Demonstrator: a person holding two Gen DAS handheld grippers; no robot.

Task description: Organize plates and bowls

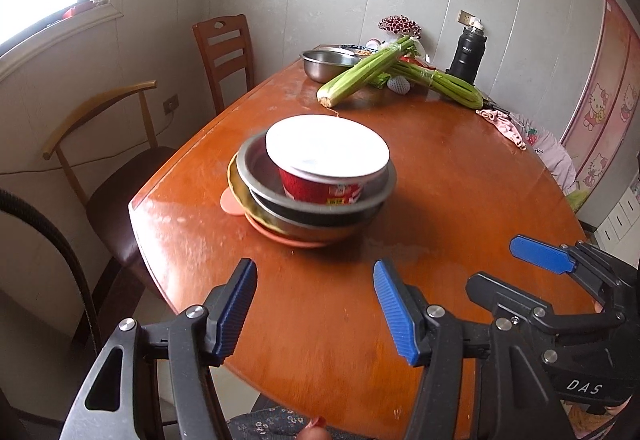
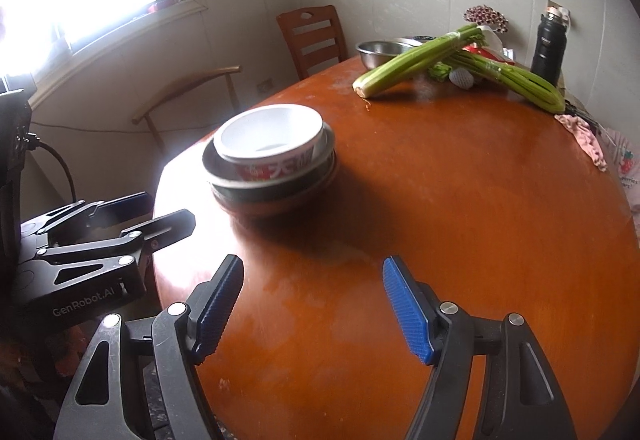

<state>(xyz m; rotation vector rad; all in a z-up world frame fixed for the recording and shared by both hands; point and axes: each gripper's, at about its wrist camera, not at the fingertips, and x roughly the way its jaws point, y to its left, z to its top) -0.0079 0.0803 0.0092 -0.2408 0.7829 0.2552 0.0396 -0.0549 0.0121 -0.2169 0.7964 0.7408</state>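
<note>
A stack stands near the table's left edge: a red-and-white paper bowl (image 1: 328, 156) sits in a metal bowl (image 1: 256, 164), over a yellow-rimmed dish (image 1: 236, 186) and a pink plate (image 1: 232, 204). The stack also shows in the right wrist view, with the paper bowl (image 2: 268, 138) on top. My left gripper (image 1: 314, 294) is open and empty, short of the stack. My right gripper (image 2: 312, 298) is open and empty, to the right of the left one; it also shows in the left wrist view (image 1: 504, 260). The left gripper shows at the left of the right wrist view (image 2: 160, 208).
The brown wooden table (image 1: 440, 180) holds a steel bowl (image 1: 326, 64), two celery bunches (image 1: 360, 76), a black flask (image 1: 466, 54) and a pink cloth (image 1: 504, 126) at the far end. Two chairs (image 1: 120, 160) stand on the left by the wall.
</note>
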